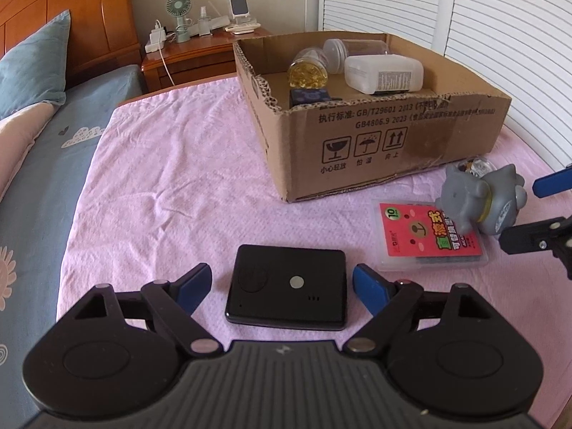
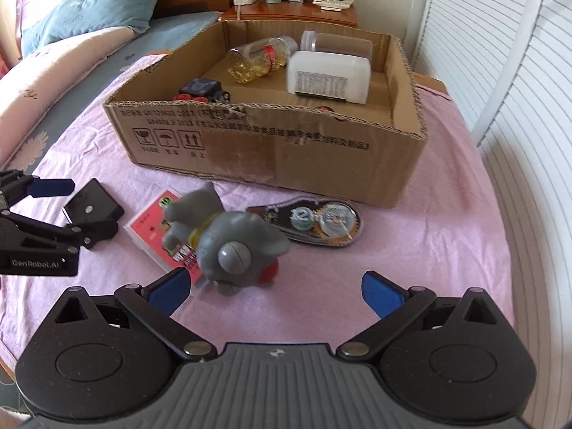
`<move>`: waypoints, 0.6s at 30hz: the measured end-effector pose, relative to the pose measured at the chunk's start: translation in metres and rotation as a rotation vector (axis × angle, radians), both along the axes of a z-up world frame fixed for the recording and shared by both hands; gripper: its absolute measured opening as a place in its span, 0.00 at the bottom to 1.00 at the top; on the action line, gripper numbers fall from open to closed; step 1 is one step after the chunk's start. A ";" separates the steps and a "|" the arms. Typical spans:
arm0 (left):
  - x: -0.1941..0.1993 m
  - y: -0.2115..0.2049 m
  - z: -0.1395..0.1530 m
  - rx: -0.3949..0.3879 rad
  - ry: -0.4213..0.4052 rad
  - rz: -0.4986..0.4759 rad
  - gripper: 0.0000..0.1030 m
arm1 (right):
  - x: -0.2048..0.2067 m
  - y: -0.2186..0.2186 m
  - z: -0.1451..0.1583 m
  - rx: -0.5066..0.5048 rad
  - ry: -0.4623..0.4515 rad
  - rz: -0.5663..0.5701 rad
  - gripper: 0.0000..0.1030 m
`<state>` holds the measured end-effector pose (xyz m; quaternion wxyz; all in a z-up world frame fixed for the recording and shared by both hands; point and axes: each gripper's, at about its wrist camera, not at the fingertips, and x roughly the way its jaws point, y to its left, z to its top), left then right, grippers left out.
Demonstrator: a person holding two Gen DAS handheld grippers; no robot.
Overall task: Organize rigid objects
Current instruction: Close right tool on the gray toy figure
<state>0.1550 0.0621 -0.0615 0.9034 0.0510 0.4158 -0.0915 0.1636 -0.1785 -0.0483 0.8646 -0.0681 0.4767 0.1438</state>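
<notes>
A flat black device [image 1: 287,287] lies on the pink cloth between the fingers of my left gripper [image 1: 282,286], which is open; the blue pads stand clear of its sides. A grey elephant toy [image 2: 228,246] stands, blurred, partly on a pink card pack [image 2: 153,225], in front of my open right gripper [image 2: 275,289] and nearer its left pad [image 2: 171,284]. A correction tape dispenser [image 2: 314,221] lies beyond the toy. The cardboard box [image 1: 393,136] holds a jar of yellow capsules [image 1: 308,71], a clear jar, a white bottle [image 1: 384,73] and a dark toy vehicle.
The pink cloth [image 1: 171,178] covers a bed with a blue sheet and pillows at the left. A wooden nightstand [image 1: 189,57] with a fan and chargers stands behind. White slatted doors [image 2: 518,107] run close along the right side.
</notes>
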 end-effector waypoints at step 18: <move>0.000 0.006 -0.002 -0.032 0.001 -0.026 0.83 | 0.023 0.035 -0.005 0.146 0.060 -0.086 1.00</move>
